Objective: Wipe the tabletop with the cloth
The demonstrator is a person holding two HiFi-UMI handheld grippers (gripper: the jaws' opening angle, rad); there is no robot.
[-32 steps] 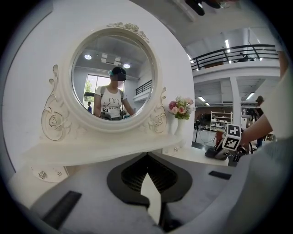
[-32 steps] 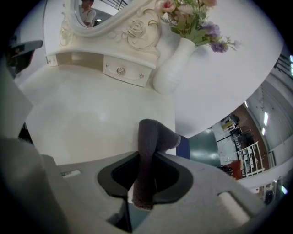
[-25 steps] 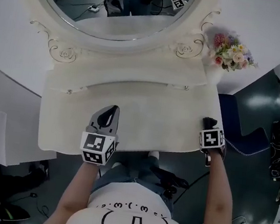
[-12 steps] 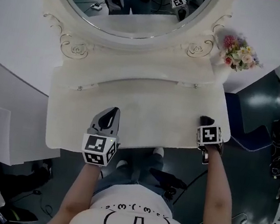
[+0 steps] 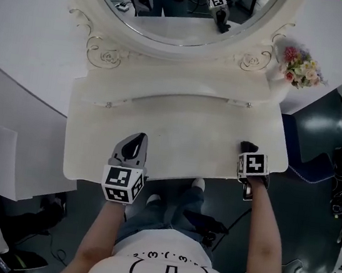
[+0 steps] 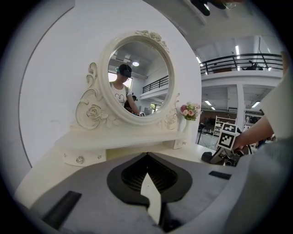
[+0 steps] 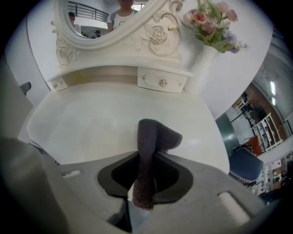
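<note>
Seemingly mid-wipe: the right tool clamps the cloth near the desk front-right edge; the left tool is closed, empty. Next, I judge, sweep the cloth leftward, pressed down

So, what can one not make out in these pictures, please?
- Head view: the marker cube of the right gripper covers most of the cloth.
- Right gripper view: the cloth's own fold hides whether it touches the tabletop.
- Head view: the top edge cuts off the mirror.
- Any dirt on the tabletop: too faint in every view.
</note>
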